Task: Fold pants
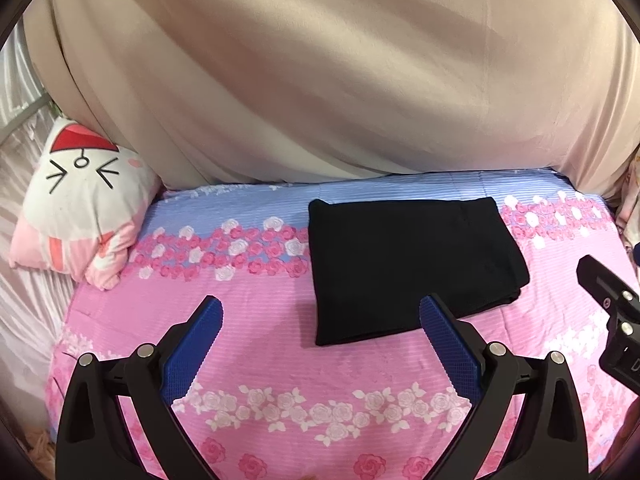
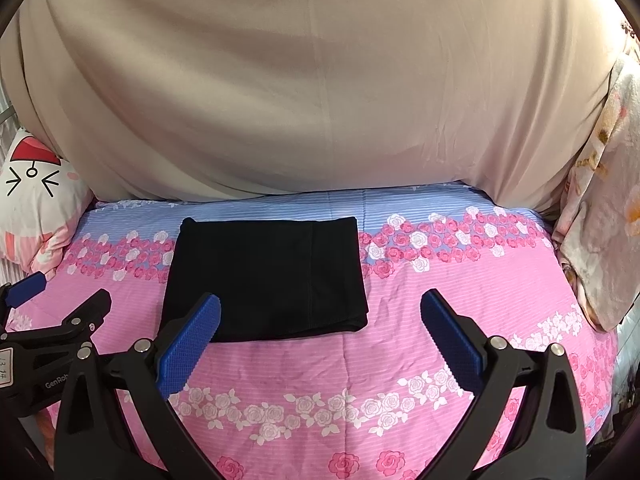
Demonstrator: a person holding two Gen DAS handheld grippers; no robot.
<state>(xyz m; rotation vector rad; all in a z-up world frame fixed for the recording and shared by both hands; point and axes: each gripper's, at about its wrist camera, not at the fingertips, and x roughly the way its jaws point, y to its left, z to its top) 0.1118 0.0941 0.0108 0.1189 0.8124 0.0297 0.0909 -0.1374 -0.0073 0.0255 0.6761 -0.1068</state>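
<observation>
Black pants (image 1: 412, 264) lie folded in a neat rectangle on the flowered bedsheet (image 1: 260, 360), toward its far edge by the beige curtain (image 1: 300, 80), as the left gripper (image 1: 320, 336) and right gripper (image 2: 320, 332) hover spread and empty above the near edge

A bed covered by a pink and blue striped sheet with rose bands (image 1: 260, 360) carries the black pants folded into a flat rectangle (image 1: 408, 264). At its left edge lies a white and pink cartoon-cat pillow (image 1: 80, 200); a pale floral blanket (image 2: 600, 240) rests along the right edge.
</observation>
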